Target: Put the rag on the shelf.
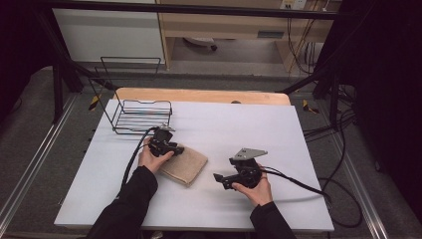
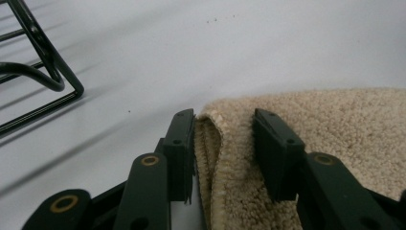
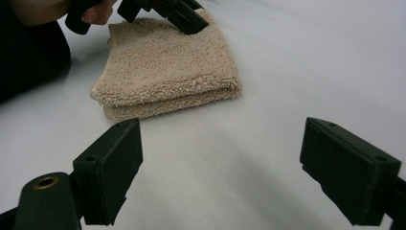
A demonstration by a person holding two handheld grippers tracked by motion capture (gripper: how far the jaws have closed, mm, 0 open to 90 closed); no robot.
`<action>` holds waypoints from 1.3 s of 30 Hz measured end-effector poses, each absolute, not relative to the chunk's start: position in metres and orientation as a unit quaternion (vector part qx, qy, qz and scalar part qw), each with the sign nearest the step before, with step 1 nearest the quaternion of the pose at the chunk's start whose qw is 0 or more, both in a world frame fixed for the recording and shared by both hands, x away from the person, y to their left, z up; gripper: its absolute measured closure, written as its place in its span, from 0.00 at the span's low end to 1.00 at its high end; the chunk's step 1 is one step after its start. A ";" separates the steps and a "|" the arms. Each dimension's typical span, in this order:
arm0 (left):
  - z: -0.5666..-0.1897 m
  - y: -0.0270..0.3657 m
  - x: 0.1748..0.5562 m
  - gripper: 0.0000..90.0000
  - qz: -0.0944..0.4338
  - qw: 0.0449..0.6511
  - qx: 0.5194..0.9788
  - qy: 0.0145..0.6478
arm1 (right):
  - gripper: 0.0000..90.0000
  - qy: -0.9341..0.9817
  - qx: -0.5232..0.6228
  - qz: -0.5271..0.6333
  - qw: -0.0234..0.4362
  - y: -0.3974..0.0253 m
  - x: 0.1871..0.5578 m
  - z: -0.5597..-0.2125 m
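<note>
Left gripper (image 2: 222,153) has its jaws partly closed round the folded corner of the beige towel (image 1: 185,166), pinching its edge. Right gripper (image 1: 219,179) hangs wide open and empty, the towel lying at its ten o'clock in the high view, long axis running ten to four, wire basket (image 1: 142,115) beyond at twelve.

Left gripper (image 1: 175,149) and right gripper (image 1: 219,179): matte black handheld units, each trailing a black cable. Jaws are flat, rectangular black blocks carried on black link arms with brass-coloured pivot bushings and small recessed screws. The right gripper carries a grey three-cornered plate. Both forearms wear black long sleeves (image 1: 130,196).
</note>
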State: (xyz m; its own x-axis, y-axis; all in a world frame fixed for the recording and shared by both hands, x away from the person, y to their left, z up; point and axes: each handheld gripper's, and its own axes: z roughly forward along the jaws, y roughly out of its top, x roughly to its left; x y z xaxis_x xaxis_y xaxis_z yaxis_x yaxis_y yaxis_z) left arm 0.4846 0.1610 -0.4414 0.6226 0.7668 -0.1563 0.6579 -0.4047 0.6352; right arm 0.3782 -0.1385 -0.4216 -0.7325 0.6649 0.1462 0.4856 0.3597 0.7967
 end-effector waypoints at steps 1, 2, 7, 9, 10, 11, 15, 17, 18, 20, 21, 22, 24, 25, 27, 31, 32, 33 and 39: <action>-0.441 0.160 0.485 0.68 0.078 0.338 0.835 0.427 | 0.17 0.818 0.352 0.444 0.100 -0.138 0.378 -0.422; -0.440 0.159 0.484 0.79 0.058 0.340 0.837 0.424 | 0.18 0.815 0.352 0.449 0.100 -0.138 0.378 -0.421; -0.437 0.155 0.480 0.89 0.075 0.329 0.844 0.416 | 0.22 0.818 0.337 0.455 0.101 -0.131 0.374 -0.419; -0.436 0.155 0.479 0.90 0.081 0.330 0.844 0.414 | 0.23 0.818 0.335 0.456 0.100 -0.129 0.373 -0.419; -0.434 0.156 0.477 0.90 0.085 0.333 0.843 0.414 | 0.24 0.818 0.331 0.460 0.097 -0.126 0.372 -0.419; -0.432 0.157 0.476 0.90 0.089 0.336 0.842 0.412 | 0.24 0.820 0.328 0.460 0.097 -0.123 0.371 -0.419; -0.419 0.163 0.468 0.91 0.100 0.346 0.835 0.416 | 0.25 0.824 0.323 0.457 0.093 -0.115 0.371 -0.421; -0.414 0.165 0.463 0.91 0.109 0.347 0.831 0.421 | 0.27 0.820 0.325 0.462 0.091 -0.113 0.372 -0.422; -0.412 0.167 0.459 0.91 0.114 0.348 0.829 0.422 | 0.28 0.818 0.327 0.465 0.090 -0.112 0.372 -0.423; -0.409 0.169 0.452 0.90 0.122 0.349 0.826 0.426 | 0.29 0.816 0.327 0.467 0.091 -0.111 0.372 -0.424; -0.407 0.170 0.450 0.90 0.125 0.350 0.824 0.427 | 0.31 0.819 0.323 0.465 0.094 -0.107 0.372 -0.424; -0.407 0.172 0.448 0.90 0.128 0.350 0.823 0.429 | 0.31 0.819 0.323 0.465 0.094 -0.107 0.372 -0.424; -0.405 0.174 0.443 0.90 0.133 0.345 0.822 0.434 | 0.32 0.823 0.314 0.464 0.094 -0.101 0.370 -0.423; -0.405 0.175 0.441 0.90 0.136 0.343 0.820 0.437 | 0.33 0.825 0.309 0.465 0.093 -0.097 0.369 -0.423; -0.403 0.179 0.437 0.90 0.143 0.340 0.817 0.442 | 0.36 0.828 0.302 0.464 0.091 -0.090 0.368 -0.423; -0.401 0.189 0.430 0.90 0.160 0.335 0.814 0.446 | 0.50 0.834 0.285 0.465 0.082 -0.072 0.366 -0.425; -0.401 0.192 0.429 0.90 0.160 0.336 0.812 0.450 | 0.53 0.836 0.281 0.464 0.081 -0.067 0.365 -0.426; -0.401 0.194 0.429 0.90 0.161 0.337 0.810 0.453 | 0.57 0.839 0.277 0.462 0.080 -0.062 0.365 -0.428; -0.413 0.206 0.432 0.90 0.167 0.331 0.800 0.472 | 0.77 0.843 0.277 0.458 0.057 -0.041 0.369 -0.442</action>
